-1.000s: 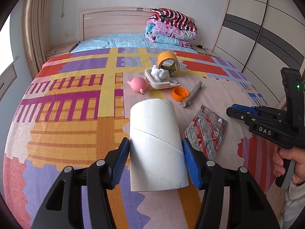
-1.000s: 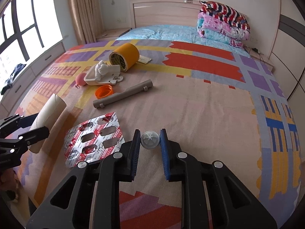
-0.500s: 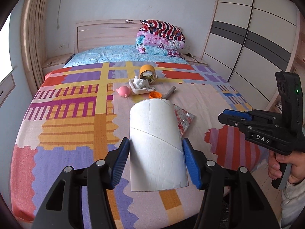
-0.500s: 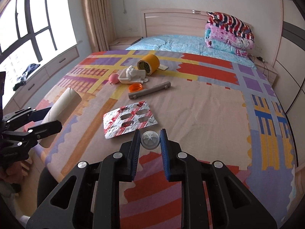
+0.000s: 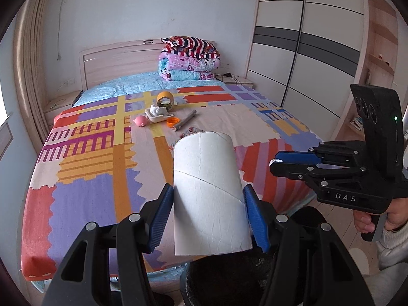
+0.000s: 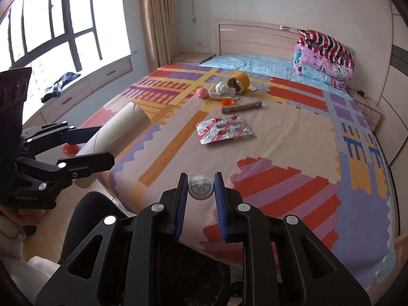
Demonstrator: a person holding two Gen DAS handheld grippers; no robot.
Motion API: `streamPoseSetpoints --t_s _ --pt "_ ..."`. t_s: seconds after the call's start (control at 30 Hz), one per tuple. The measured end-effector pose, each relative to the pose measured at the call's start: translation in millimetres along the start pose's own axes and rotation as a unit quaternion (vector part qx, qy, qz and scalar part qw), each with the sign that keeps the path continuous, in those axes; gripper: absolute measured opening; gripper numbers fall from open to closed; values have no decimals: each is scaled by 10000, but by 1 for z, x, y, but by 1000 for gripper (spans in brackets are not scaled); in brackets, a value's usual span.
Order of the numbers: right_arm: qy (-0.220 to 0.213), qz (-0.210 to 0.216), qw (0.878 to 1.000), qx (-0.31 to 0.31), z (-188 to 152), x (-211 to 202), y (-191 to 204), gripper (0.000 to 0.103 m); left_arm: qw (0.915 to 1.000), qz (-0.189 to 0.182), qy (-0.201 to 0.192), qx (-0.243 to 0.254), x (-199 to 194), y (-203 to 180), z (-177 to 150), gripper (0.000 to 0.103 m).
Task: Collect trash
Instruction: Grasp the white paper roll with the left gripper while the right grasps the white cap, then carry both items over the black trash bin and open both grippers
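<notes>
Right now my left tool [image 5: 208,210] clamps the white cardboard tube [image 5: 207,191] above the bed's [image 5: 102,173] foot, while my right tool [image 6: 200,199] pinches a small clear cap [image 6: 200,187] alongside.

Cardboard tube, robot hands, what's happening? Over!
Left gripper shut on cardboard tube. Right gripper shut on small clear cap. Both held past the bed's foot edge. Blister pack and orange lid not yet collected.
</notes>
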State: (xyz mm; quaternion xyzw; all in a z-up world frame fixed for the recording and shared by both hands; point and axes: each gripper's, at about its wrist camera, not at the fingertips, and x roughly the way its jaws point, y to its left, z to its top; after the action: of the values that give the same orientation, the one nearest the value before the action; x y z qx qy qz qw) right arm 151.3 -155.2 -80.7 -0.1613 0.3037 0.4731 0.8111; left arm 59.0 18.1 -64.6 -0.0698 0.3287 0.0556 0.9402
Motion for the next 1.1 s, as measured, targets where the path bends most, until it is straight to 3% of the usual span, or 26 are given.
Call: streamPoseSetpoints --t_s 0.2,0.47,0.73,1.1 --pt "197 99 9997 -53 -30 -6 9 22 9986 -237 366 297 -2 -21 -33 55" --pt "763 218 9968 107 -75 17 10 22 9939 -455 973 237 25 -30 -74 55" --pt "1432 398 9885 287 -115 48 9 22 9807 -483 1828 506 65 -38 -118 55" --pt "2181 358 9750 227 -147 89 15 22 9643 -470 2541 579 114 -42 -159 55"
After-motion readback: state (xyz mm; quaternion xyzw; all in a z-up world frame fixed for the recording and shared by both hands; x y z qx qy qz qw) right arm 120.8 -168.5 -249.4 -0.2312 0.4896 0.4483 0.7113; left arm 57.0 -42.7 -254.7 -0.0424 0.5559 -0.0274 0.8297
